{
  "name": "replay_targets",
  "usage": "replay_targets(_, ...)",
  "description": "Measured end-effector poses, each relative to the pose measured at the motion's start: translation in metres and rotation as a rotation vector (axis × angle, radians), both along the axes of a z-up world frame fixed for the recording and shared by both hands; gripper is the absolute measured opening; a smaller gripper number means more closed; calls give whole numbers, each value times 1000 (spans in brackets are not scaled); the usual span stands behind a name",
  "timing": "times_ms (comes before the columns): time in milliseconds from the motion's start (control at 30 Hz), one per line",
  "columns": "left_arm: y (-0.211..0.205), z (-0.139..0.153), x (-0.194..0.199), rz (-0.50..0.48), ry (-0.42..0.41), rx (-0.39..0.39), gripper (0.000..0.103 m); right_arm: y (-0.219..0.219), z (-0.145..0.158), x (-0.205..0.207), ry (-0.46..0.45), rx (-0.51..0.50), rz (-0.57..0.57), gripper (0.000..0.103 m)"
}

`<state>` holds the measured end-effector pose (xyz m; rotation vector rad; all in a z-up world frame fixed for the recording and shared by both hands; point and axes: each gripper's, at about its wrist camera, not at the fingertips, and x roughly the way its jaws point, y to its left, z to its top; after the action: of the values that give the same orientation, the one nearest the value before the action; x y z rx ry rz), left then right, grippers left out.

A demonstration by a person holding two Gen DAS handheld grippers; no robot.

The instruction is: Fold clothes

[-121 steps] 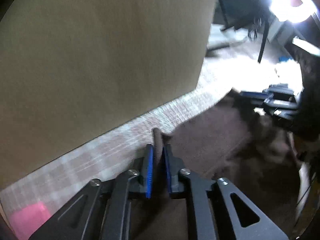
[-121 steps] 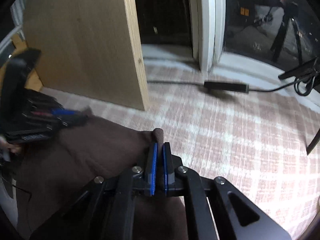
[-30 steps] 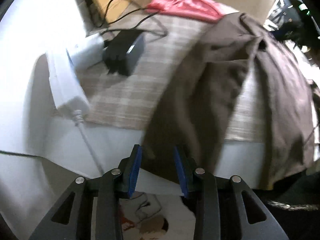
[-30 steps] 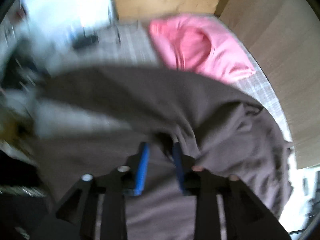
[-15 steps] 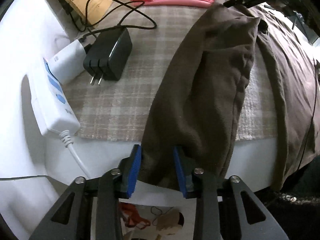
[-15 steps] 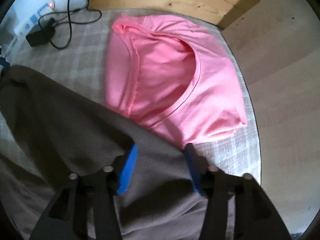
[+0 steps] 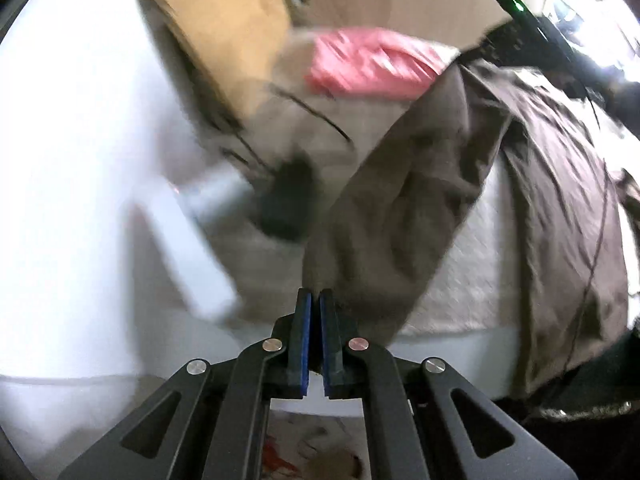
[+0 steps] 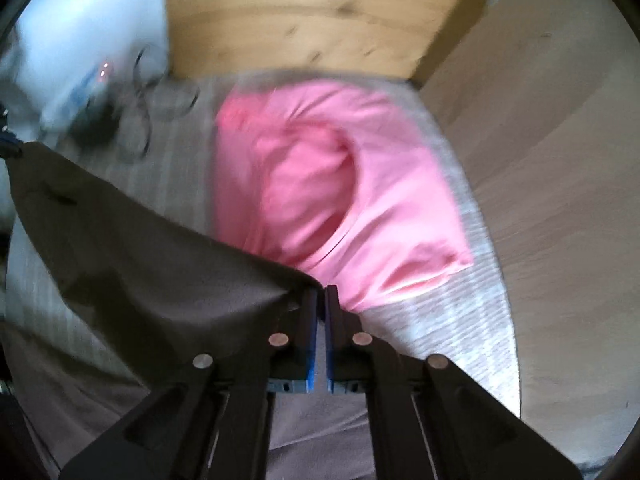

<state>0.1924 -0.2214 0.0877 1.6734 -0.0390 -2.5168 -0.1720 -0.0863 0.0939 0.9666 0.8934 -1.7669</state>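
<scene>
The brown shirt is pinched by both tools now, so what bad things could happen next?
1. Each tool, left tool and right tool, seems to pinch only a thin edge of the brown shirt, so it might slip out when lifted.
2. The pink shirt lies right beside the right tool, partly under the brown cloth, and could get dragged or rumpled.
3. The black charger and its cord sit close to the shirt's edge, so swinging cloth might snag them.

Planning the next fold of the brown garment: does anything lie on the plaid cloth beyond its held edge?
Yes. A pink garment lies just beyond the brown garment, whose edge the right gripper pinches; farther left sits a black adapter with cords.
</scene>
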Motion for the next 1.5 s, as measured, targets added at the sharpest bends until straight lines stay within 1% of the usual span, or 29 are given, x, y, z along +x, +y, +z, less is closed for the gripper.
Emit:
replay_targets(33,-5,12,-2,1,24,-58,3,0,5,-6,1,-34,-40,3)
replay_targets(100,-8,37,-8,4,78,-142,3,0,14,-17,-24,-121,-129,3)
replay_targets(167,-13,53,-18,-7,112,-249,3,2,12,-28,-42,-183,-217,3)
replay_targets(233,-11,50,-36,-17,100,-322,3,-7,-3,-28,-38,-174,-261,3)
replay_targets(300,-10,30,-55,-49,56,-397,3,-17,-20,-24,-22,-134,-285,3)
replay_targets(367,-9,17,-64,-59,21,-409,4,-22,-35,-25,-4,-100,-299,3)
replay_targets(400,-8,11,-69,-60,5,-410,4,-21,-39,-27,-20,-90,-308,3)
replay_targets(467,-7,1,-78,-61,-26,-411,8,-17,-40,-32,-56,-79,-328,6)
replay_targets(500,-8,1,-77,-61,-28,-406,8,-14,-37,-34,-75,-83,-340,13)
replay_targets(533,-9,3,-76,-63,-27,-393,8,-6,-25,-35,-88,-109,-352,22)
replay_targets(600,-6,5,-76,-72,-23,-368,8,10,-3,-35,-114,-161,-376,31)
replay_targets(633,-4,8,-76,-79,-20,-358,8,16,7,-34,-125,-194,-387,34)
replay_targets(733,1,17,-68,-92,-4,-342,9,54,52,-25,-161,-304,-456,36)
replay_targets(800,5,20,-66,-96,8,-339,9,90,82,-8,-186,-392,-500,40)
replay_targets(833,6,22,-67,-98,14,-339,11,106,94,4,-188,-426,-514,40)
replay_targets(933,10,29,-58,-110,37,-344,31,157,120,46,-191,-505,-555,41)
replay_targets(1000,12,32,-49,-116,47,-334,31,193,131,78,-181,-535,-595,41)
replay_targets(1100,14,39,-31,-116,53,-304,31,263,135,138,-190,-584,-695,41)
replay_targets(1133,17,40,-25,-123,54,-280,31,278,133,153,-185,-585,-731,42)
replay_targets(1167,21,41,-19,-131,53,-253,30,295,126,174,-174,-574,-781,43)
replay_targets(1233,38,39,-4,-156,44,-152,33,330,111,215,-155,-546,-884,51)
replay_targets(1300,59,31,10,-188,24,-41,34,361,83,254,-174,-499,-985,51)
replay_targets(1367,90,14,24,-228,-17,95,34,387,51,287,-208,-447,-1071,51)
replay_targets(1433,124,-5,34,-262,-60,171,35,409,19,315,-244,-406,-1134,51)
replay_targets(1500,157,-24,44,-293,-103,244,35,427,-9,337,-298,-393,-1170,51)
